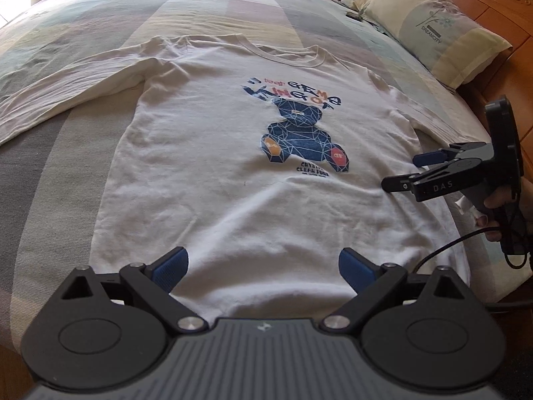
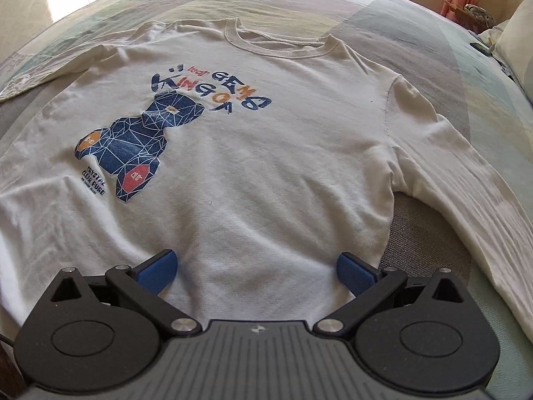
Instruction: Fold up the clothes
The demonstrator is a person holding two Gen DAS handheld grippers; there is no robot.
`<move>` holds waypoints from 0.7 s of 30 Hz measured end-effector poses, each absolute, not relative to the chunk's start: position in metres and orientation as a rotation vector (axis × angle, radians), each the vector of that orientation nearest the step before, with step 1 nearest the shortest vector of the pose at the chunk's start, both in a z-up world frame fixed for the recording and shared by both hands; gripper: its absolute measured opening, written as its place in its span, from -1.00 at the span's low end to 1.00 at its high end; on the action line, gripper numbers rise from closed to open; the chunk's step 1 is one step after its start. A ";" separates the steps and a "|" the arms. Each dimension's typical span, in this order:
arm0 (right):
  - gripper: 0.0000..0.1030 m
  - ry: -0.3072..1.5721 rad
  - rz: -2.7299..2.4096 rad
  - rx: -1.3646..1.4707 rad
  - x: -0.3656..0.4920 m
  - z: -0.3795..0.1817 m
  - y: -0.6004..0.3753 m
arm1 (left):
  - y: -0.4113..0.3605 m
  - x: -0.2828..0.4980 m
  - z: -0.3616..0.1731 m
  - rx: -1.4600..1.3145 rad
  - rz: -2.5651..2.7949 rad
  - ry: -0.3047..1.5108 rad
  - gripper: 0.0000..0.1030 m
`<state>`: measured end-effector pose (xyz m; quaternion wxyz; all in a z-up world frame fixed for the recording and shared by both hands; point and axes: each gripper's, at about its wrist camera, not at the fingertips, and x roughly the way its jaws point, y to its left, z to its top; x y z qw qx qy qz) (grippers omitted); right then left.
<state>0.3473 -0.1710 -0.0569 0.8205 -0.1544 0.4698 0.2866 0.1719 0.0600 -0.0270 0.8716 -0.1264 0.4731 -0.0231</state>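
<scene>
A white long-sleeved shirt (image 1: 213, 153) lies face up and flat on the bed (image 1: 50, 173), its printed bear (image 1: 303, 133) showing, the collar (image 1: 286, 55) at the far end and the hem nearest the person. So its long axis runs straight away from both tools, and the sleeves reach out to either side. The left gripper (image 1: 263, 263) hangs over the hem near the middle of the body, jaws spread wide with nothing between them. The right gripper (image 2: 256, 266) hangs over the shirt's right flank, a little further up and to the side, its jaws wide apart and empty too; seen from the left wrist camera it points inward across the cloth, with a hand (image 1: 499, 213) on its grip. The right sleeve (image 2: 466, 180) runs out and back along the right side, near that tool, with a strip of grey cover between sleeve and body. The left sleeve (image 1: 66, 86) stretches well away towards the far left. I would judge the right-hand tool nearer to a sleeve or side seam, so a first fold inward from that side looks the readier move. A pillow (image 1: 429, 23) sits well clear at the headboard.
</scene>
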 end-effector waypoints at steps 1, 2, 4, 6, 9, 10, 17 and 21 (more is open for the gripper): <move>1.00 1.000 0.607 -0.321 0.348 -0.057 -0.171 | 0.057 0.170 -0.030 -0.273 -0.062 1.003 0.88; 1.00 1.000 0.608 -0.322 0.348 -0.058 -0.170 | 0.056 0.168 -0.034 -0.283 -0.064 1.023 0.88; 1.00 1.000 0.611 -0.323 0.349 -0.058 -0.171 | 0.058 0.161 -0.045 -0.317 -0.046 1.075 0.88; 1.00 0.999 0.615 -0.323 0.349 -0.057 -0.171 | 0.063 0.149 -0.048 -0.358 -0.044 1.074 0.93; 1.00 0.993 0.616 -0.320 0.349 -0.058 -0.172 | 0.073 0.138 -0.044 -0.421 -0.028 1.104 0.94; 1.00 0.991 0.616 -0.319 0.348 -0.058 -0.172 | 0.076 0.136 -0.043 -0.427 -0.008 1.116 0.94; 1.00 1.005 0.610 -0.327 0.350 -0.056 -0.170 | 0.072 0.155 -0.035 -0.381 -0.043 1.054 0.93; 1.00 1.000 0.613 -0.328 0.350 -0.057 -0.171 | 0.047 0.161 -0.051 -0.236 -0.067 1.078 0.98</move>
